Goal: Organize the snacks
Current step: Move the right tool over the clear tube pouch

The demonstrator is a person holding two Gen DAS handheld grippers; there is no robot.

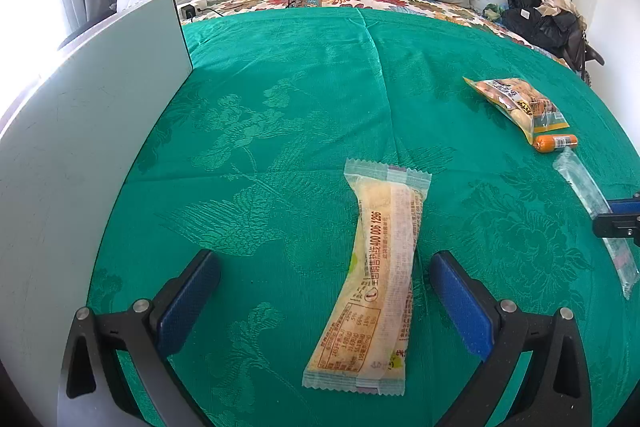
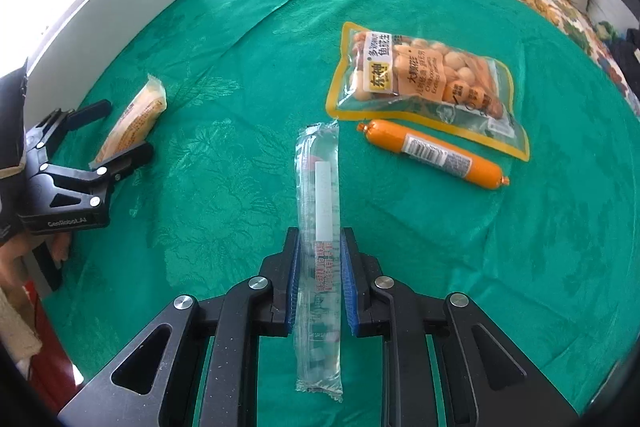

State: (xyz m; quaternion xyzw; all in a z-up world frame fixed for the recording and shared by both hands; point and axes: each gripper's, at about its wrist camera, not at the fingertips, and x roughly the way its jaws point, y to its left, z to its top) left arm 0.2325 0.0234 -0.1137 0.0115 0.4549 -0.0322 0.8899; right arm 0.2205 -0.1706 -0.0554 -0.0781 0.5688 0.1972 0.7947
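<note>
Right gripper (image 2: 319, 259): clamped on clear packet (image 2: 319, 187), mid green cloth (image 2: 240, 27).
Left gripper (image 1: 326, 291): spread wide, straddling yellow wafer packet (image 1: 380, 267), near white board (image 1: 80, 131).

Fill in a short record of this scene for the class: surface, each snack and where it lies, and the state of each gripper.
surface: green cloth
clear packet: lengthwise between the right gripper pads, clamped
yellow-brown packet: flat on the cloth, between the open left gripper fingers, untouched
peanut bag: flat, beyond the clear packet
orange sausage: against the bag's near edge
white board: upright at the cloth's left edge
</note>
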